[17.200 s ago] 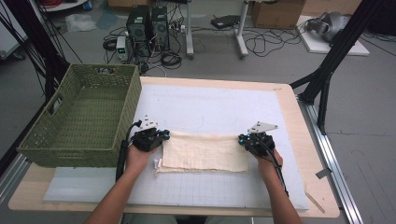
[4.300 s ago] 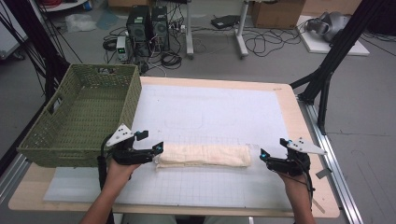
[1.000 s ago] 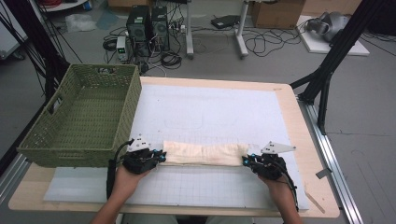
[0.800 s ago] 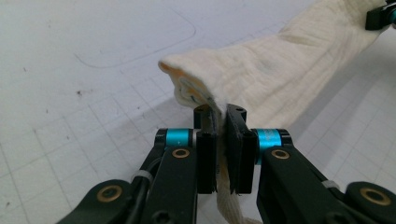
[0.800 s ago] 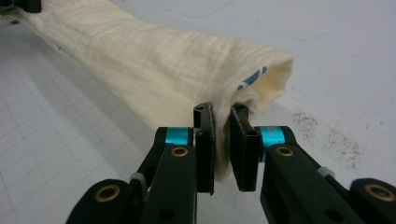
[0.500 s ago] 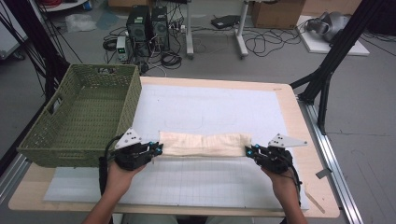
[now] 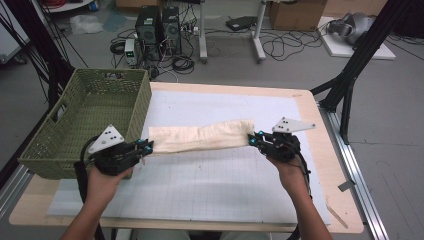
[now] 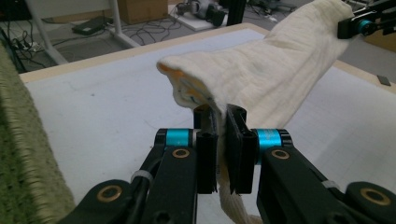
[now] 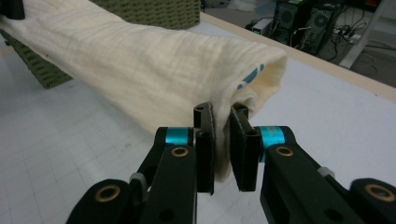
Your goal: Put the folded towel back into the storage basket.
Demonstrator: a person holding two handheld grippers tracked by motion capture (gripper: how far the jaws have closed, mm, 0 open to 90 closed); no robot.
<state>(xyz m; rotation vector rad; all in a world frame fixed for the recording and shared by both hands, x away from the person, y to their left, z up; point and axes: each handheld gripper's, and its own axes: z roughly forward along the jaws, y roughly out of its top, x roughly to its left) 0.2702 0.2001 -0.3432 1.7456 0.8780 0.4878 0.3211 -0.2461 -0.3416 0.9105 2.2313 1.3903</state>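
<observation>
black tongs (image 8: 222, 151) clamped on folded cream cloth (image 8: 261, 79), white mat (image 8: 102, 116) below, green basket (image 8: 21, 154) at left

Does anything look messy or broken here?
Nothing stands out. The folded cloth hangs between the left gripper and right gripper, each shut on one end. The basket sits upright beside it.

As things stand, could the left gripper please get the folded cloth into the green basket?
Probably yes: the left gripper holds its end of the cloth right beside the basket; the basket's wall stands between, and the right gripper clamps the far end.
</observation>
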